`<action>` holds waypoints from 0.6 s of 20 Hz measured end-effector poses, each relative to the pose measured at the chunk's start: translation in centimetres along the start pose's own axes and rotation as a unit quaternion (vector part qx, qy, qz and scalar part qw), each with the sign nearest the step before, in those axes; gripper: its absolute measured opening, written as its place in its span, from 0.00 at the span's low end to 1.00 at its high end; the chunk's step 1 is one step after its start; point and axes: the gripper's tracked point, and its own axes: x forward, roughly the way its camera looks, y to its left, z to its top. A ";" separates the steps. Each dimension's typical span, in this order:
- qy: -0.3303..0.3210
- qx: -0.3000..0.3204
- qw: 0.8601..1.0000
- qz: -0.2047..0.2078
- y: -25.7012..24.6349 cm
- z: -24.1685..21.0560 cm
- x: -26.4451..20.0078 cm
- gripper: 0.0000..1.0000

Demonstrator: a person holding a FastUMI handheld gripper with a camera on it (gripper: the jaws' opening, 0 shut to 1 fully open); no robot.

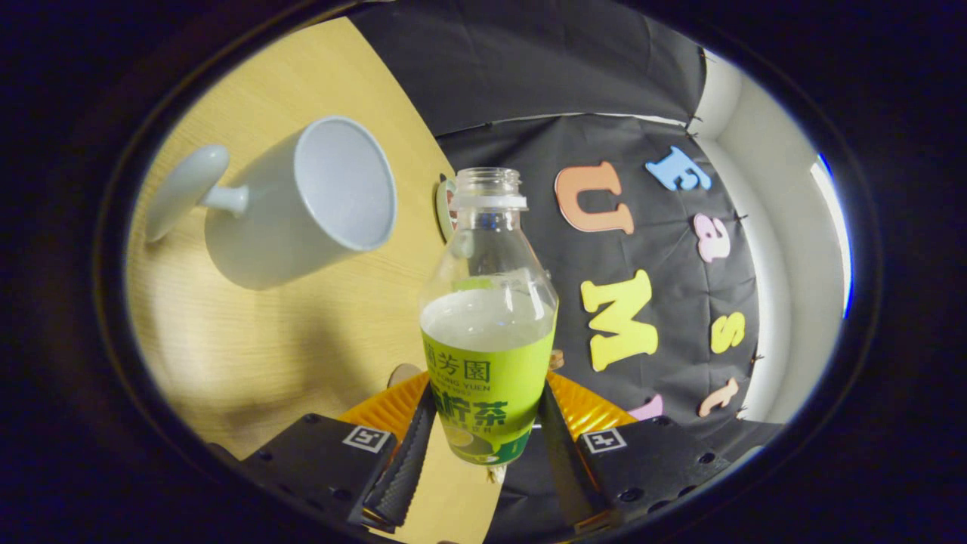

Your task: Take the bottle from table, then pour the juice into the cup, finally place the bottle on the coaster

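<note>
Gripper [483, 442]: clenched on the bottle, one finger pressing each side of its lower body, over the label.
Fingers [408, 453]: ribbed inner faces lie flat against the label; a square marker sits on each block behind them.
Bottle [487, 317]: clear plastic with a green label, held between the fingers, neck pointing away from the camera along them.
Bottle mouth [487, 181]: uncapped, threaded neck and collar ring showing, open end facing ahead.
Juice [483, 317]: pale cloudy liquid, its surface just above the top edge of the label; the shoulder and neck above it are clear.
Cup [302, 204]: pale blue-grey goblet with a short stem and round foot, beyond the fingers and off to the left of the bottle, apart from it; its wide mouth faces the camera, and the inside looks bare.
Coaster [446, 208]: a thin round edge just left of the bottle neck, mostly hidden behind the bottle; too little shows to tell more.
Table [264, 347]: light wood, running under the cup and left of the bottle; the whole scene appears tilted.
Booth wall [529, 75]: black cloth beyond and to the right of the bottle.
</note>
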 end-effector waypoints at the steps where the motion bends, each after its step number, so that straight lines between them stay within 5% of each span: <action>1: -0.003 -0.010 1.000 -0.005 -0.1 0.1 -0.1 0.78; 12: -0.024 -0.117 0.991 -0.055 -1.0 1.0 -0.3 0.77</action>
